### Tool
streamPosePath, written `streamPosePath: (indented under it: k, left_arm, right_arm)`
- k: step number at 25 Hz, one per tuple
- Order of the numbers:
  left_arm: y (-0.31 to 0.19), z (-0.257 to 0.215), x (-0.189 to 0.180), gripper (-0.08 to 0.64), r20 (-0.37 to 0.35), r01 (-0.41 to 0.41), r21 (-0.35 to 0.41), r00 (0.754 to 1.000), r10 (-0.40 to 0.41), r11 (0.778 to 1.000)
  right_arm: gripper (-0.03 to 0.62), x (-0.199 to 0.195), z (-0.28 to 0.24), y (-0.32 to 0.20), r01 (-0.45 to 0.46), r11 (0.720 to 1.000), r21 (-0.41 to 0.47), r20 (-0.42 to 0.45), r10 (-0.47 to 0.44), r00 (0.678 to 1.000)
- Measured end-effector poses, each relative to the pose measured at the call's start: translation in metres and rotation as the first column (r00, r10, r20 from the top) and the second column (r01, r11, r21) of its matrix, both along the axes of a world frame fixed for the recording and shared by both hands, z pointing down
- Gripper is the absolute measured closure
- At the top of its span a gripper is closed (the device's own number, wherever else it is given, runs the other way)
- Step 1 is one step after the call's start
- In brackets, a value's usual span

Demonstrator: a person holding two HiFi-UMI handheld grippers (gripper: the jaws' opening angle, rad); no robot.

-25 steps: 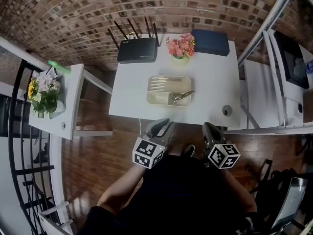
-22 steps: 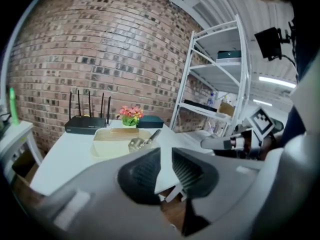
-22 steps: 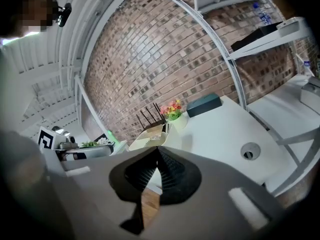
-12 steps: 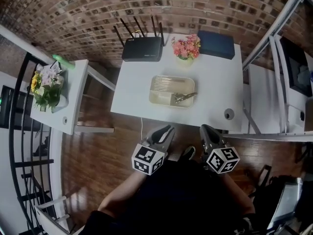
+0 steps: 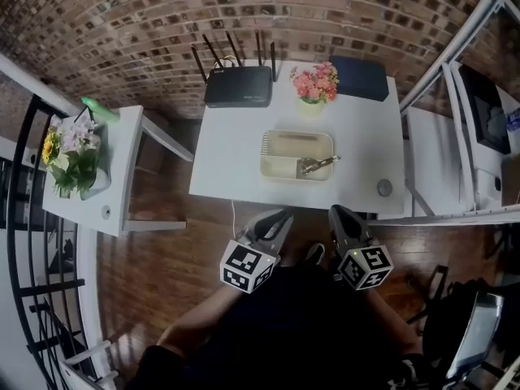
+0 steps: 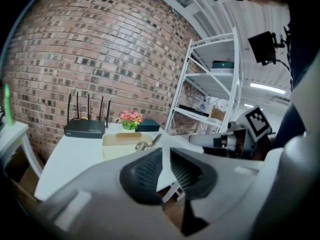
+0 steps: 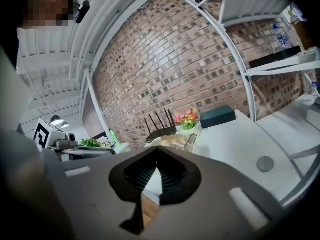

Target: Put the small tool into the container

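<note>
A beige container [image 5: 286, 154] sits mid-table. The small metal tool [image 5: 317, 166] lies in its right end, handle resting over the right rim. Both grippers hang below the table's near edge, close to the person's body and apart from the container. My left gripper [image 5: 276, 217] points toward the table. In the left gripper view its jaws [image 6: 166, 153] are closing with a narrow gap and nothing between them; the container [image 6: 122, 143] and the tool [image 6: 148, 143] lie ahead. My right gripper [image 5: 340, 214] has its pads together [image 7: 158, 153] and holds nothing.
At the table's back stand a black router [image 5: 237, 86], a pot of pink flowers [image 5: 315, 84] and a dark blue box [image 5: 361, 80]. A round disc [image 5: 384, 188] lies near the front right corner. A side table with flowers [image 5: 77, 149] is left, white shelving [image 5: 463, 120] right.
The head view has shifted a little, so the table sits slightly further right. Both grippers stay near the table's front edge. The tool has not moved in the container.
</note>
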State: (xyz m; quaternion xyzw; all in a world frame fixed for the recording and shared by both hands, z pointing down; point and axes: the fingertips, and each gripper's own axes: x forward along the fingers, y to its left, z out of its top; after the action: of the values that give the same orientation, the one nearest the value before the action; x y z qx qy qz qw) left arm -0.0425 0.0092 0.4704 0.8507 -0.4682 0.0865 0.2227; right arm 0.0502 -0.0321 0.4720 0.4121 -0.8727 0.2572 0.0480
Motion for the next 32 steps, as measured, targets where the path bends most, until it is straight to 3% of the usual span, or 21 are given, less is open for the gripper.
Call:
streamPosePath:
  k: [13,32]
  left_arm:
    - [-0.006,0.002,-0.007,0.515,-0.001,-0.062,0.0,0.998,0.062,0.998]
    - [-0.004,0.001,-0.001,0.515,0.011,-0.038,0.012,0.999,0.037,0.999]
  right_arm:
    - [0.581,-0.016,-0.001,0.008,0.001,1.0,0.029,-0.025,0.0,1.0]
    - [0.581,-0.009,-0.004,0.007,0.019,0.999,0.045,-0.024,-0.018,1.0]
